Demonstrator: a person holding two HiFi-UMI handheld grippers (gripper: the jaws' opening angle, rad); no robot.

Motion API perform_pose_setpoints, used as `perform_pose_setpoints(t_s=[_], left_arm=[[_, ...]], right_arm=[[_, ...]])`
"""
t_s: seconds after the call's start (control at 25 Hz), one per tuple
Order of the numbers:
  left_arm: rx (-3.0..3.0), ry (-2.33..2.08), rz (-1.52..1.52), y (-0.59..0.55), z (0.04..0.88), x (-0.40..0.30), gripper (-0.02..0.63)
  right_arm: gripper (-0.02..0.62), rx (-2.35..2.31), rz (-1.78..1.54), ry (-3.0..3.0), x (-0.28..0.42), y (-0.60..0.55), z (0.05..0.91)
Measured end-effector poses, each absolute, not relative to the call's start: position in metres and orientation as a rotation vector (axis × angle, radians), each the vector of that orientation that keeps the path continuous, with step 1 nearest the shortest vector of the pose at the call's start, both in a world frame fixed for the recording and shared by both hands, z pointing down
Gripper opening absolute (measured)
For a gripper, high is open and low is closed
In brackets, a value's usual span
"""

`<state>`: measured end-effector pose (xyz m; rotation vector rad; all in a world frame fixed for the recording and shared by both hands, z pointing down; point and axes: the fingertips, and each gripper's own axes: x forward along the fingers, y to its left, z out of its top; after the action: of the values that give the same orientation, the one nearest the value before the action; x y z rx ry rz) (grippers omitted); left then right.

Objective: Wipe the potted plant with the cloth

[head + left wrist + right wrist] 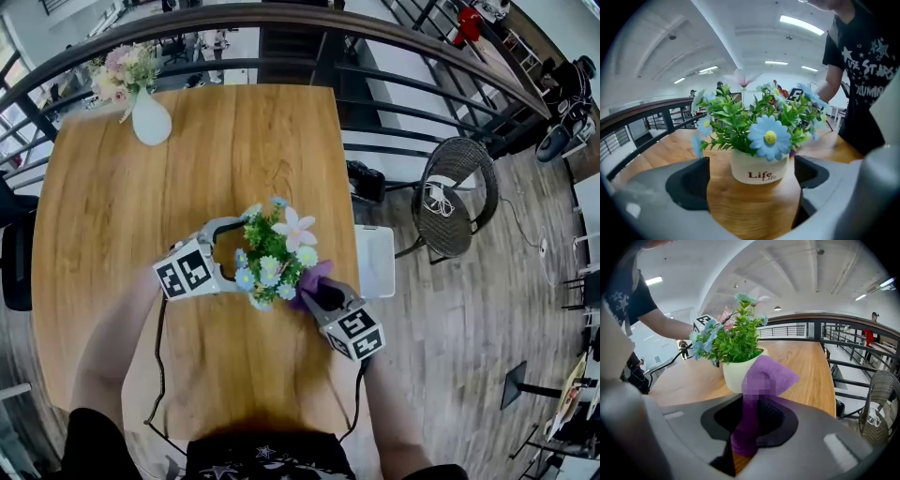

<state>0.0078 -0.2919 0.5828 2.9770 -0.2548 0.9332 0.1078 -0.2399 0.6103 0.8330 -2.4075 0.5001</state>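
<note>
Toward the right edge of the table [187, 159], about midway between far and near edges, stands the potted plant [275, 251], upright, white pot [759, 169] flat on the wood, blue and pink flowers over green leaves. Left gripper [236, 255] comes at it from the left-edge side, jaws spread wide with the pot between them; left gripper view shows bare wood on both sides of the pot, so pads clear, no grip. Right gripper [323, 298] comes from the near-right, jaws clamped on the purple cloth [776, 373], free end sticking up past the jaw tips. Key relation: pot lies straight ahead of the cloth, slightly left in the right gripper view, cloth tip right at the pot's right side under the foliage; touching or a sliver apart, cannot tell. Right hand is nearer for wiping; next move probably a sweep of cloth round the pot wall or over the leaves, and with the left not gripping, the likely light pot could slide or tip. In the way: overhanging leaves and flowers, plus the left jaws flanking the pot. Elsewhere: white vase [150, 120] of flowers at the far-left corner, well apart; white flat thing [375, 261] just past the right edge, unclear what; wicker chair [455, 197] and railing [281, 14] beyond
</note>
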Motion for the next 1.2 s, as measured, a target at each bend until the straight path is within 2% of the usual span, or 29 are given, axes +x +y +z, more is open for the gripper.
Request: perform_pose_setpoints(t_s=[0.56,0.6,0.68,0.72,0.84,0.96,1.2], left_arm=[[2.921,0.263,1.086,-0.294,0.600,0.023,0.565],[2.917,0.302,1.122,-0.294,0.602,0.023,0.552],[2.908,0.354,1.178,-0.296,0.603,0.021,0.475],[2.902,0.373,1.194,-0.297,0.602,0.020,0.459],[2.878,0.431,1.207,-0.297,0.603,0.022,0.454],[2.867,0.456,1.178,-0.293,0.604,0.024,0.420],[2.885,0.346,1.081,-0.293,0.604,0.027,0.413]], right_arm=[[0.084,0.832,0.510,-2.414,0.108,-0.243,0.615],[0.084,0.831,0.511,-2.416,0.108,-0.243,0.615],[0.084,0.828,0.511,-2.419,0.108,-0.243,0.615],[0.084,0.826,0.510,-2.420,0.108,-0.243,0.614],[0.084,0.820,0.507,-2.422,0.108,-0.243,0.615],[0.084,0.814,0.507,-2.423,0.107,-0.244,0.616],[0.084,0.852,0.516,-2.417,0.112,-0.249,0.616]])
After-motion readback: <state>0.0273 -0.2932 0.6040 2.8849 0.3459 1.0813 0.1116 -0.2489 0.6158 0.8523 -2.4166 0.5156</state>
